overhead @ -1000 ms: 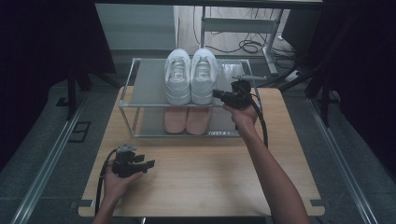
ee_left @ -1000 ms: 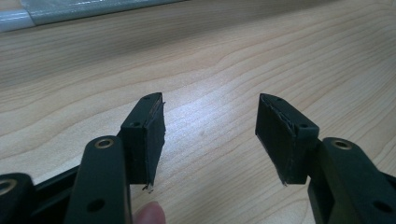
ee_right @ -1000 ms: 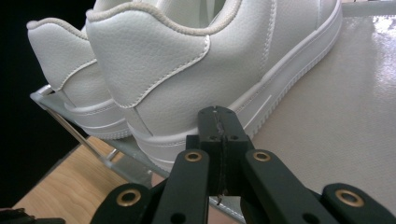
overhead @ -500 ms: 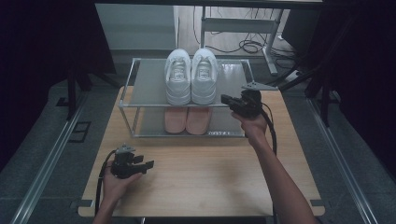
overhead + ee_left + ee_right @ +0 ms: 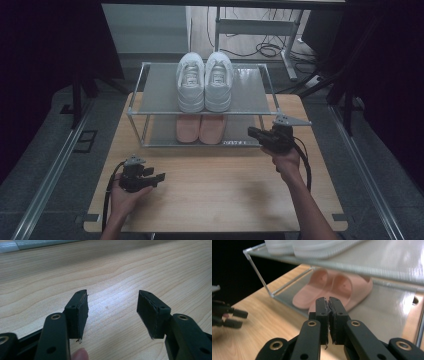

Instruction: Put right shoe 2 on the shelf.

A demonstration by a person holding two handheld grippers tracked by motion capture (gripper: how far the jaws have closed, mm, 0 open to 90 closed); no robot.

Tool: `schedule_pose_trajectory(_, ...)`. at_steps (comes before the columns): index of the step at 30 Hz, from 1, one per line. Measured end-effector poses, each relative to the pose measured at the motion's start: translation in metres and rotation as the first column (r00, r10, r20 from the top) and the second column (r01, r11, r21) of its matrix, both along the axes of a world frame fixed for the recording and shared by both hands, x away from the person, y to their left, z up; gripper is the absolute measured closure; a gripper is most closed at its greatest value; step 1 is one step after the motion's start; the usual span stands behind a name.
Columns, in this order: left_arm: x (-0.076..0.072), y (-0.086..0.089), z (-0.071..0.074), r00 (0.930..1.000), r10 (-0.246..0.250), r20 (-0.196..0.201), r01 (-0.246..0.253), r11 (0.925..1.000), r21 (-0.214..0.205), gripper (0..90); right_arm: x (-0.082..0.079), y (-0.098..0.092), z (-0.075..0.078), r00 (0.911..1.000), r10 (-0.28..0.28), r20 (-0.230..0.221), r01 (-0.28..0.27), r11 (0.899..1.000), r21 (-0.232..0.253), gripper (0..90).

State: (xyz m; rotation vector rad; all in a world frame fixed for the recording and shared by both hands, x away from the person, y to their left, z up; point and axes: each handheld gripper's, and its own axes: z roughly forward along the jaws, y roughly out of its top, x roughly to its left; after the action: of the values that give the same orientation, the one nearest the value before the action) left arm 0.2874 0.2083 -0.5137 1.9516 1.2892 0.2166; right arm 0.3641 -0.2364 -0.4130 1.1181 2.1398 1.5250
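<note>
Sneakers (image 5: 205,82), a white pair, stand side by side on the top shelf of a clear two-level rack (image 5: 150,85), toes toward the table's near edge. Under them, on the lower shelf, a pink pair of slippers (image 5: 200,128) lies side by side too; in the right gripper view these slippers (image 5: 332,290) show through the rack's clear wall (image 5: 259,272), with the white soles just above. The rack sits at the far edge of the wooden table (image 5: 225,190), about midway across it. The right gripper (image 5: 255,134) hovers just in front of the rack's near right corner, jaws pointing toward the table's left edge; in its own view the right gripper (image 5: 328,302) has its jaws pressed together with nothing between them, aimed at the slippers. The left gripper (image 5: 159,177) is held low near the table's near left corner, well apart from the rack; in its own view the left gripper (image 5: 112,307) has its jaws spread wide over bare wood, holding nothing, and a fingertip (image 5: 80,354) shows at the bottom. A cable trails from each gripper back along the person's forearm.
</note>
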Motion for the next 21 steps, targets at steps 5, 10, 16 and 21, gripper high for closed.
schedule_pose_trajectory(5, 0.0, -0.001, 0.0, 1.0, -0.005, -0.001, 0.005, 1.0, -0.004, 42.3, -0.012, -0.012, -0.024, 0.9998, -0.003, -0.022, 0.003, 1.0, -0.016, 77.7)
schedule_pose_trajectory(10, 0.0, -0.003, 0.0, 1.0, -0.007, -0.003, 0.007, 1.0, -0.004, 42.2, -0.02, -0.021, -0.047, 0.9987, -0.005, -0.051, 0.002, 0.998, -0.056, 61.1)
schedule_pose_trajectory(16, -0.001, -0.004, -0.001, 0.9999, -0.012, -0.005, 0.012, 0.9999, -0.001, 42.1, -0.028, -0.024, -0.066, 0.9963, -0.022, -0.083, 0.015, 0.996, -0.086, 47.3)
schedule_pose_trajectory(21, 0.0, -0.004, -0.001, 0.9999, -0.016, -0.006, 0.016, 0.9999, 0.002, 42.1, -0.034, -0.026, -0.08, 0.996, -0.041, -0.08, 0.031, 0.992, -0.12, 42.8)
